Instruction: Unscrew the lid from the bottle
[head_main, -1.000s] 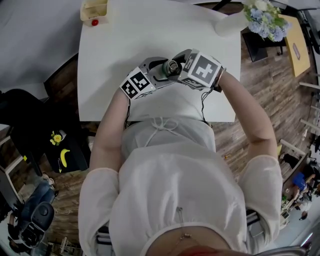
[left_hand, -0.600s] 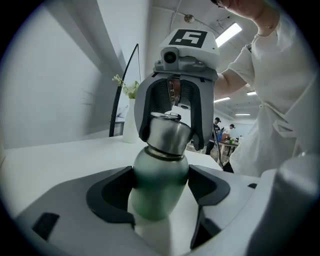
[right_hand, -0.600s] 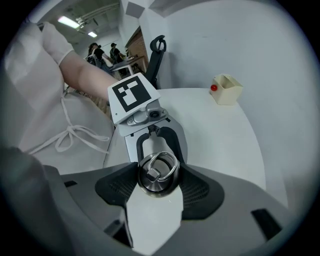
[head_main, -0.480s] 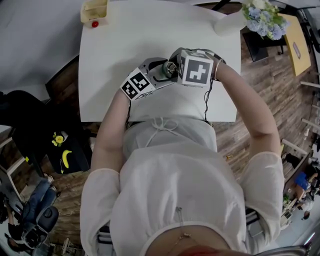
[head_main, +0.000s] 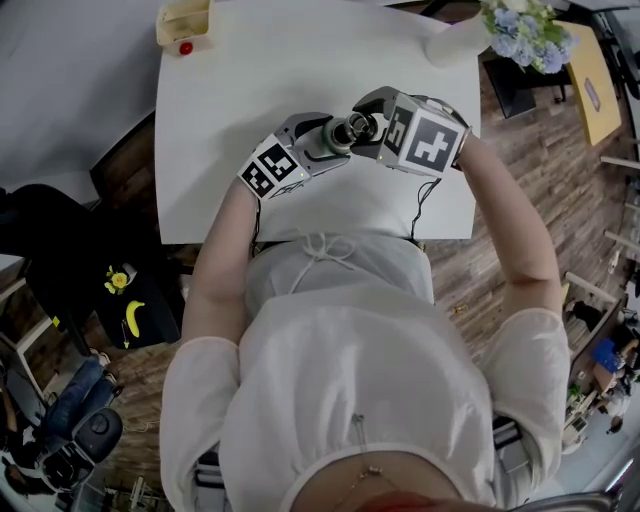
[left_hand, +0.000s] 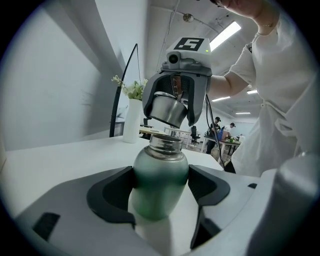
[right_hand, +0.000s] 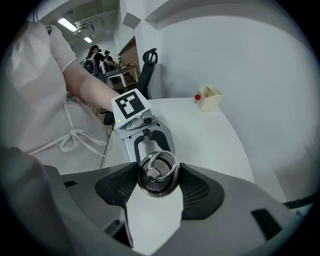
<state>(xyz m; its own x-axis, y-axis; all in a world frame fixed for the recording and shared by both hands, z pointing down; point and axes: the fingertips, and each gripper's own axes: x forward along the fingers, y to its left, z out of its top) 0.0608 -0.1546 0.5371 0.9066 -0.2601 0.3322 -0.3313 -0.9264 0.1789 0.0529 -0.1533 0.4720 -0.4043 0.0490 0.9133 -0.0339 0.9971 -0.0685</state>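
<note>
A green metal bottle (left_hand: 160, 172) stands upright between the pads of my left gripper (left_hand: 160, 200), which is shut on its body. Its steel neck is open at the top. The steel lid (left_hand: 166, 110) hangs tilted a little above that neck, clear of it, with my right gripper (left_hand: 170, 107) shut on it from above. In the right gripper view the lid's ring top (right_hand: 158, 170) fills the space between the right gripper's (right_hand: 157, 182) pads and hides the bottle; the left gripper (right_hand: 150, 142) shows behind it. In the head view both grippers (head_main: 320, 140) (head_main: 368, 125) meet over the white table (head_main: 250, 90).
A cream box with a red object (head_main: 187, 22) sits at the table's far left corner. A white vase of flowers (head_main: 470, 38) stands at the far right corner. The table's near edge runs just in front of the person's body.
My right gripper has rolled and risen a little with the lid, and its marker cube now sits further right. The left gripper and bottle have stayed put.
</note>
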